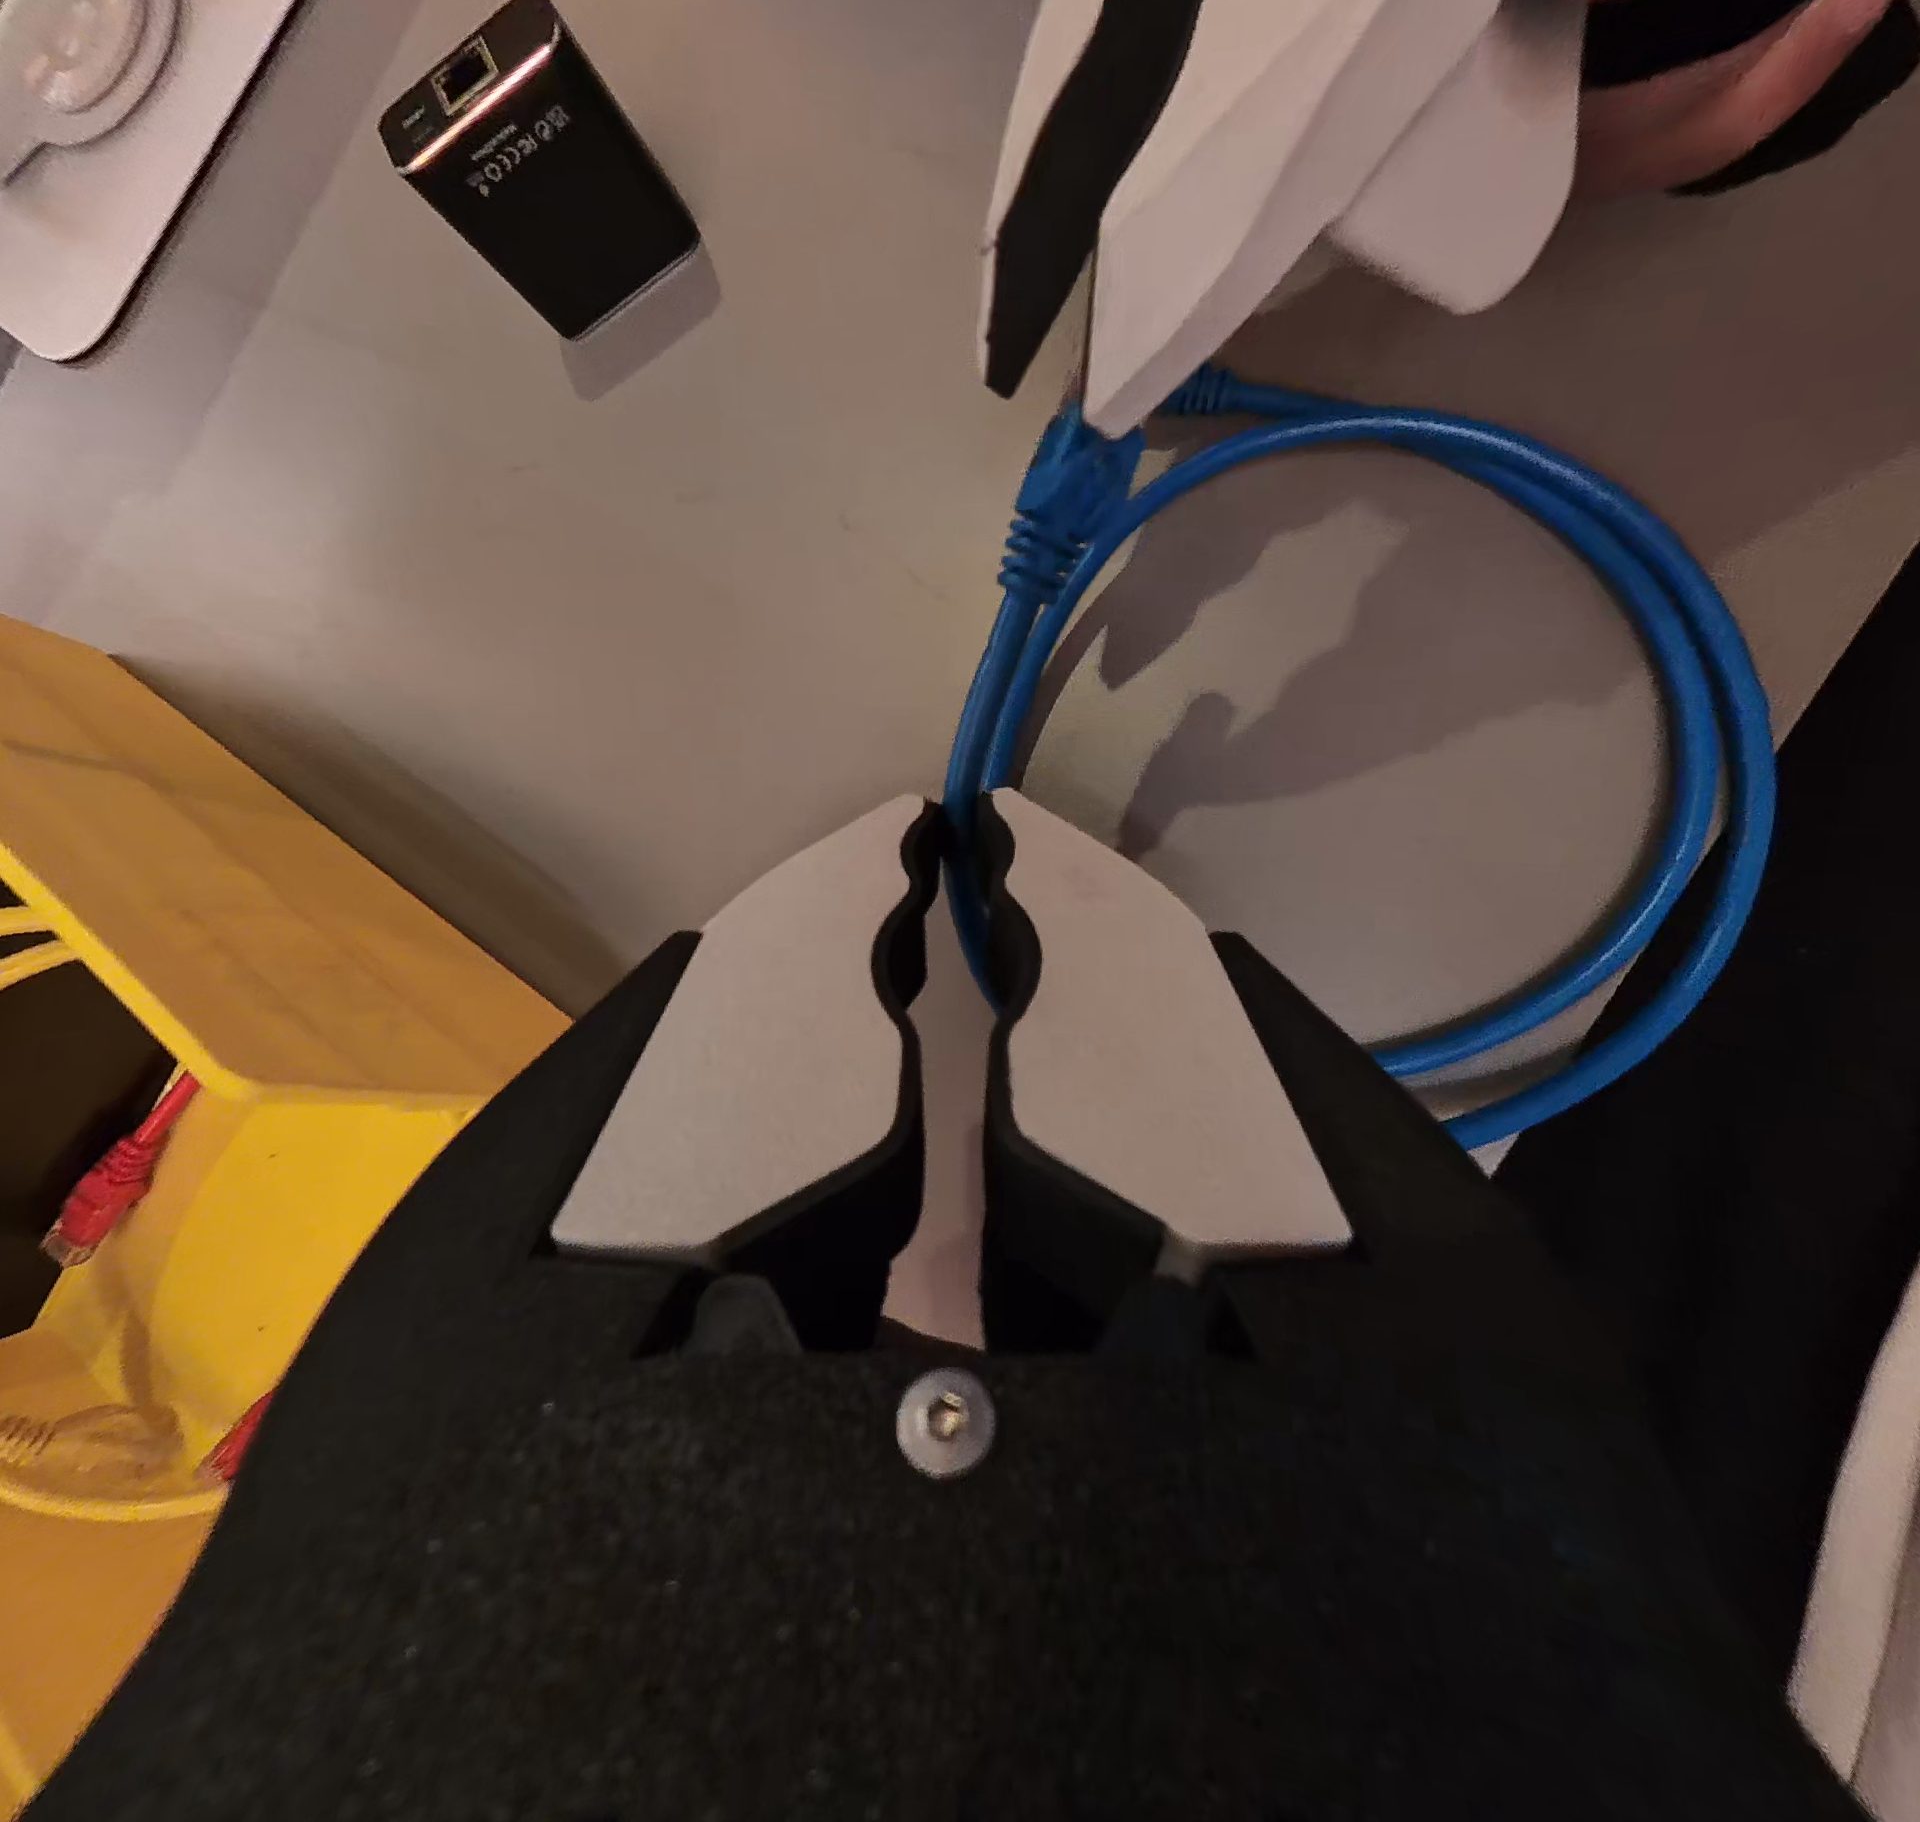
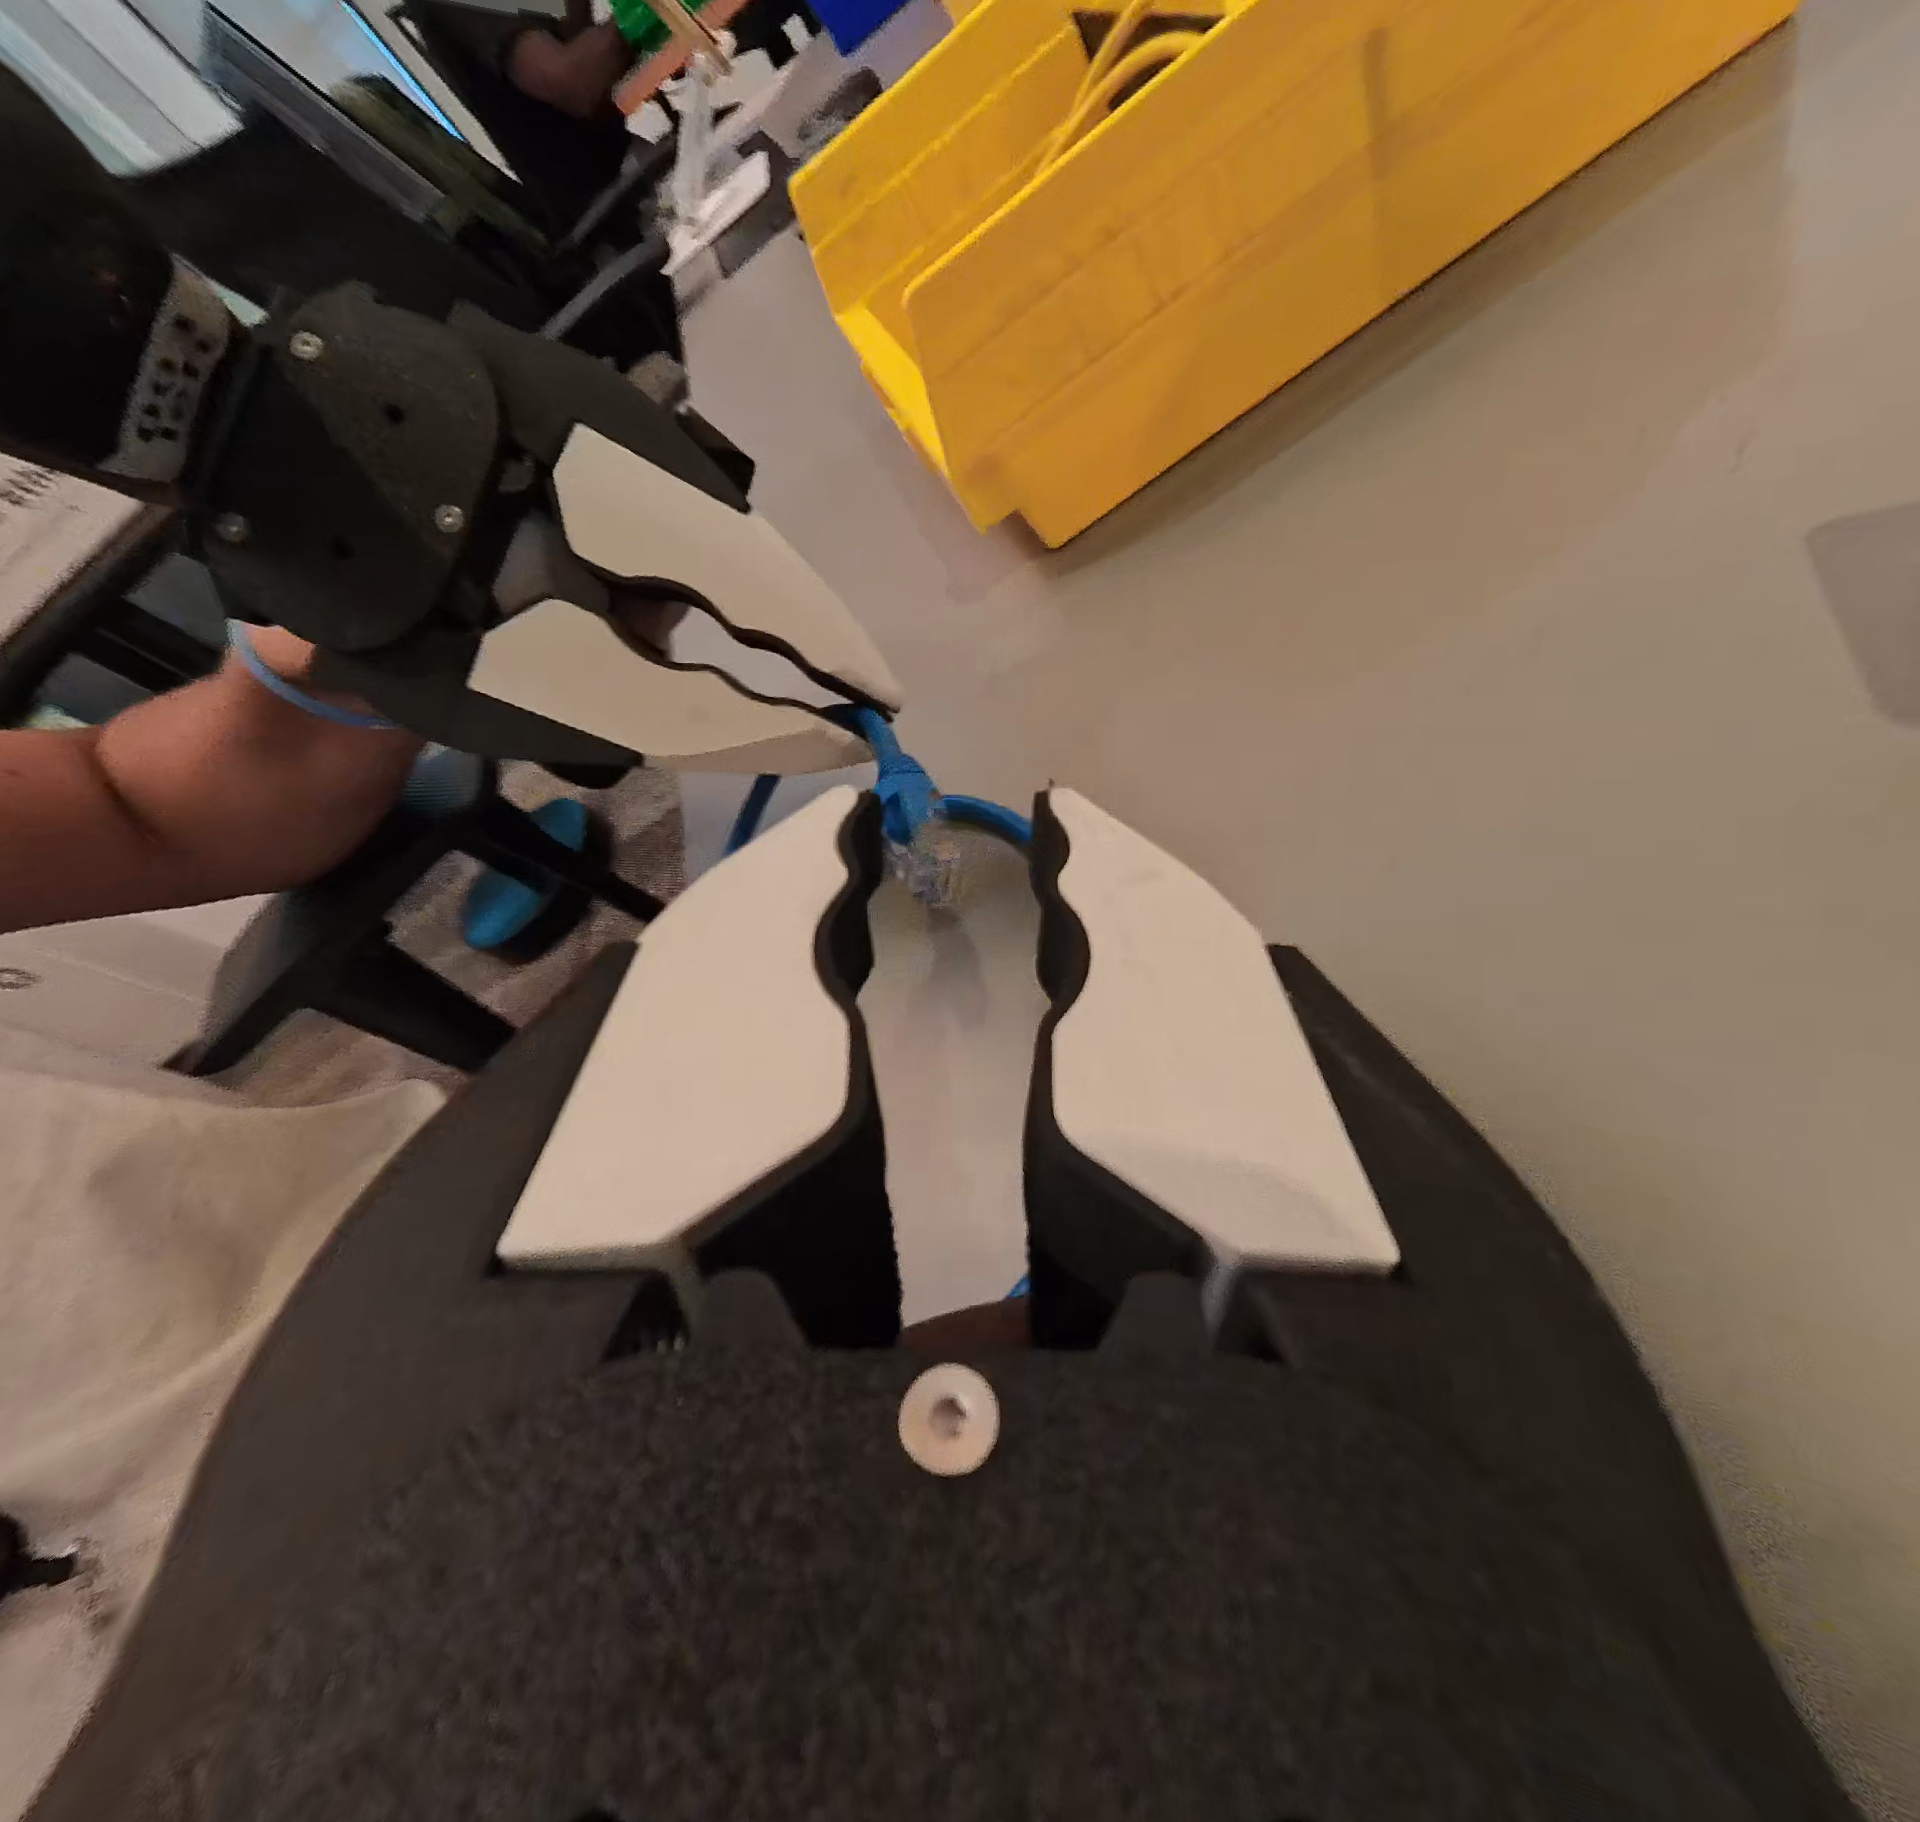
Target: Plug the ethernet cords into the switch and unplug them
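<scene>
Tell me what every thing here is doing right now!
Left tongs: shut on the blue ethernet cord, behind its plug.
Right tongs: open, around the plug's tip.
That cord: looped, unplugged.
Small black switch box: port empty.
Yellow plastic bin: holds red cord, yellow cords.

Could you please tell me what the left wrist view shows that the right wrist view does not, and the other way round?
Only the left wrist view shows the black switch and the cable's full loop. Only the right wrist view shows the clear plug tip between the open right gripper fingers. Both show the blue ethernet cable, the yellow bin, and the left gripper shut on the cable.
</scene>
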Tool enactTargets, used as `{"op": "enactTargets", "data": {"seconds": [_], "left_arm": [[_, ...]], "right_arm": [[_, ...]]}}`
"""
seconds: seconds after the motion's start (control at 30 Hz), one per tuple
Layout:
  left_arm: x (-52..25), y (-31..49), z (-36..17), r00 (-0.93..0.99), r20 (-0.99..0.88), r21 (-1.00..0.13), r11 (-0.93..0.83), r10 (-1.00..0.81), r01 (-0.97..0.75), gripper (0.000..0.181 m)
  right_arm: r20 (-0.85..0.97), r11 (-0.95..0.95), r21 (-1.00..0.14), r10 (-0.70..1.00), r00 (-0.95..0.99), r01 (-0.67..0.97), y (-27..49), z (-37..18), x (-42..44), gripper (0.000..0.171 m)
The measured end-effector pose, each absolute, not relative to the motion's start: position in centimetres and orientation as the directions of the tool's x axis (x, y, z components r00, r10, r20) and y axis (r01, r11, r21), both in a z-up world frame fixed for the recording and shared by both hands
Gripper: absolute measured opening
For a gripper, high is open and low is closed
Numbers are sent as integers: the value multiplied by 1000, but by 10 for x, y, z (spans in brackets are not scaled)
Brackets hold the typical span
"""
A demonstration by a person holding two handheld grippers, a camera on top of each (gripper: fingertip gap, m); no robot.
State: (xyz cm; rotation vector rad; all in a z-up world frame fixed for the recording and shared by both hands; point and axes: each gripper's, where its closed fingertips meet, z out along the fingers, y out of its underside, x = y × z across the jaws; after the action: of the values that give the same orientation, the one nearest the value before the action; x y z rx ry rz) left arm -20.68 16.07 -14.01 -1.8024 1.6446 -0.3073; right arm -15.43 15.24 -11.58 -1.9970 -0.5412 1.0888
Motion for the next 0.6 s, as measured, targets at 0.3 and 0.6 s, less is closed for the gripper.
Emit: {"op": "enactTargets", "data": {"seconds": [0.3, 0.6], "left_arm": [[-208, 161, -136, 184, -254, -636, 21, -949, -771, 5], [-203, 154, -132, 130, -306, -645, 105, -943, -757, 5]], "right_arm": [[-626, -634, -766, 698, 349, -105, 136, -100, -151, 31], [-631, -645, -759, 699, 336, -85, 138, -109, -151, 10]]}}
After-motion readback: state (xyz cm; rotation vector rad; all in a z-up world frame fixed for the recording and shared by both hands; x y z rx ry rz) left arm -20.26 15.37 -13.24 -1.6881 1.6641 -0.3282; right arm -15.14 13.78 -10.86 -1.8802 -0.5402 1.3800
